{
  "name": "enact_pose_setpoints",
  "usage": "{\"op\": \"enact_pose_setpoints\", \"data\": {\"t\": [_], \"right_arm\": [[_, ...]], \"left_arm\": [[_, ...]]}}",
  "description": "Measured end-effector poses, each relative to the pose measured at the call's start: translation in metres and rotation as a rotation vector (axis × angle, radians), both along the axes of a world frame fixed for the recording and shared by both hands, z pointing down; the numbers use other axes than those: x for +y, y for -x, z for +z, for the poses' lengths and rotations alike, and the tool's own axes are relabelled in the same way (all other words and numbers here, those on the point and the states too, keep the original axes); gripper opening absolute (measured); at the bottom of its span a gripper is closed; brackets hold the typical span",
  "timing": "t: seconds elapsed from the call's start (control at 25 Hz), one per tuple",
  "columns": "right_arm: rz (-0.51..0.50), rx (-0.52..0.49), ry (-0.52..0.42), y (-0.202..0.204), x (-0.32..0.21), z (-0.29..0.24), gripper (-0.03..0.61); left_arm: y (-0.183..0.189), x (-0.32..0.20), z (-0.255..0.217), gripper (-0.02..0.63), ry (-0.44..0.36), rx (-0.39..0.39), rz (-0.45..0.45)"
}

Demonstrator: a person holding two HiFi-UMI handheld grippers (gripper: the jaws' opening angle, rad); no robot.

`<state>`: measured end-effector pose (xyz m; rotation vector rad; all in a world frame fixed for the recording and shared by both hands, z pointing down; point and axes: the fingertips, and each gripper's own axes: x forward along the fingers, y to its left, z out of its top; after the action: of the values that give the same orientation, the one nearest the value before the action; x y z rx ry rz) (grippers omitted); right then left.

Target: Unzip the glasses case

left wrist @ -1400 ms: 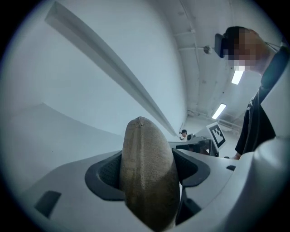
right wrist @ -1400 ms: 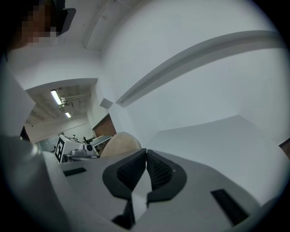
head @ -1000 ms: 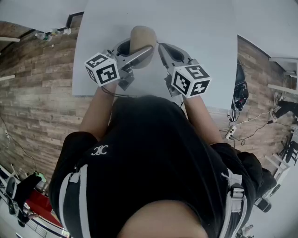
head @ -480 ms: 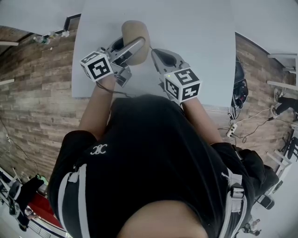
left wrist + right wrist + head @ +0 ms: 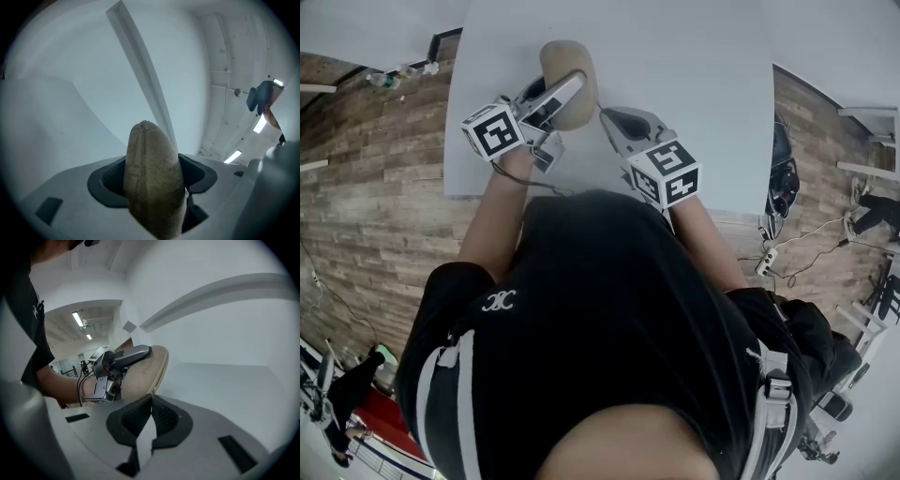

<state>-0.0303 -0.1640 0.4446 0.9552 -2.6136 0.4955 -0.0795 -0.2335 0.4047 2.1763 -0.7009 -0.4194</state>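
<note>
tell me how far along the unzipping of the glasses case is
Done: the glasses case is clamped in the left tongs. In hand: the right tongs are shut right at the case's edge; whether they pinch the zip pull I can't tell. Left: the zipper seam looks closed along its visible length, so the unzipping itself remains.

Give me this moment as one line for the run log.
Left gripper: clamped on glasses case | Right gripper: shut, beside case edge | Anything pinched by right: cannot tell
</note>
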Motion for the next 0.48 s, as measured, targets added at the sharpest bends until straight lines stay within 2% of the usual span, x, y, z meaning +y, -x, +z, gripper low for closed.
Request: {"op": "enact_pose_setpoints", "data": {"t": [0.08, 0.16, 0.32, 0.48], "right_arm": [[-0.023, 0.013, 0.002, 0.002, 0.003, 0.002, 0.018], [-0.045, 0.025, 0.005, 0.006, 0.007, 0.003, 0.018], [-0.089, 0.035, 0.004, 0.011, 0.017, 0.005, 0.018], [-0.136, 0.035, -0.008, 0.018, 0.034, 0.004, 0.018]], "left_arm": [[0.002, -0.002, -0.001, 0.322, 0.008, 0.016, -0.011], [0.006, -0.005, 0.002, 0.322, 0.047, 0.065, -0.028], [0.006, -0.01, -0.005, 0.322, 0.122, 0.217, -0.051], [0.001, -0.011, -0.019, 0.322, 0.116, 0.308, -0.047]]}}
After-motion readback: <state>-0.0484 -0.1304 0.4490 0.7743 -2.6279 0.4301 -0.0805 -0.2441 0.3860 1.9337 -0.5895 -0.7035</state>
